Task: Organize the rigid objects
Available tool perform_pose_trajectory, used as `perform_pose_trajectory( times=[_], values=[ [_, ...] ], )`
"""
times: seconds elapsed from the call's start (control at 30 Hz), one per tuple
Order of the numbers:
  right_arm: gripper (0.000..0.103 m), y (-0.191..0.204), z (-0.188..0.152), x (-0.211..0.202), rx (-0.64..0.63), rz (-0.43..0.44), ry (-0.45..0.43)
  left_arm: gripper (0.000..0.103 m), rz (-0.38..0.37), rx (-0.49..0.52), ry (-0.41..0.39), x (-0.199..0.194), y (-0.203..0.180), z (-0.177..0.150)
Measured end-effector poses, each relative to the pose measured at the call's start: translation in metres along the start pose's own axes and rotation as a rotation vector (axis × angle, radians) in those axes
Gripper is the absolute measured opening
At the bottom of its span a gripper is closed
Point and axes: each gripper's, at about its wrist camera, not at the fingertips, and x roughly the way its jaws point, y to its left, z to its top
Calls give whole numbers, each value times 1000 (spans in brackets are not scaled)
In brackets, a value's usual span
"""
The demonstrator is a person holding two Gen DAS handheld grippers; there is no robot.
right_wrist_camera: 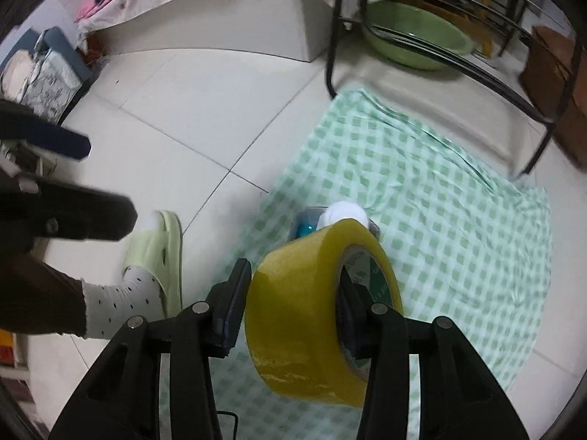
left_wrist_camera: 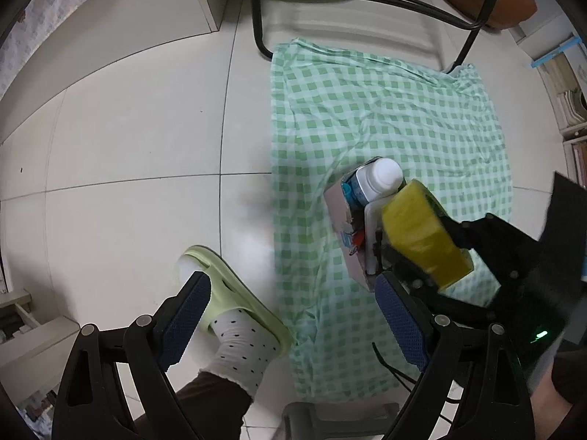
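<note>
A yellow roll of tape [right_wrist_camera: 301, 304] hangs above the green checked cloth [right_wrist_camera: 458, 220], and my right gripper [right_wrist_camera: 293, 275] is shut on it, one finger on its outer face and the other inside its core. The left wrist view shows the tape roll [left_wrist_camera: 422, 231] held just over an open pink-and-white carton [left_wrist_camera: 341, 220]. In the carton stand a white-capped bottle [left_wrist_camera: 381, 178] and other small items. My left gripper [left_wrist_camera: 293, 286] points straight down over the cloth's left edge, open, with nothing between its blue pads [left_wrist_camera: 190, 315].
A person's foot in a dotted sock and pale green slipper [left_wrist_camera: 234, 300] stands on the tiled floor left of the cloth. Black chair legs [left_wrist_camera: 256, 18] rise at the cloth's far edge, with a green basin [right_wrist_camera: 414, 36] and a brown box [right_wrist_camera: 550, 84] behind.
</note>
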Motion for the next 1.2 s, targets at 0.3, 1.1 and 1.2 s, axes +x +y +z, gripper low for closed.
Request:
perform_pose_trajectory(
  times=[0.3,1.1,1.2],
  values=[
    [83,-12,-28,45,20,17,226,91,-6,-15,20,3,5,1],
    [75,12,-66,40,6,52,312,91,-16,-13,19,2,-1,0],
    [76,44,-90,33,-84,107,267,91,-17,-13,22,2,0,0]
  ],
)
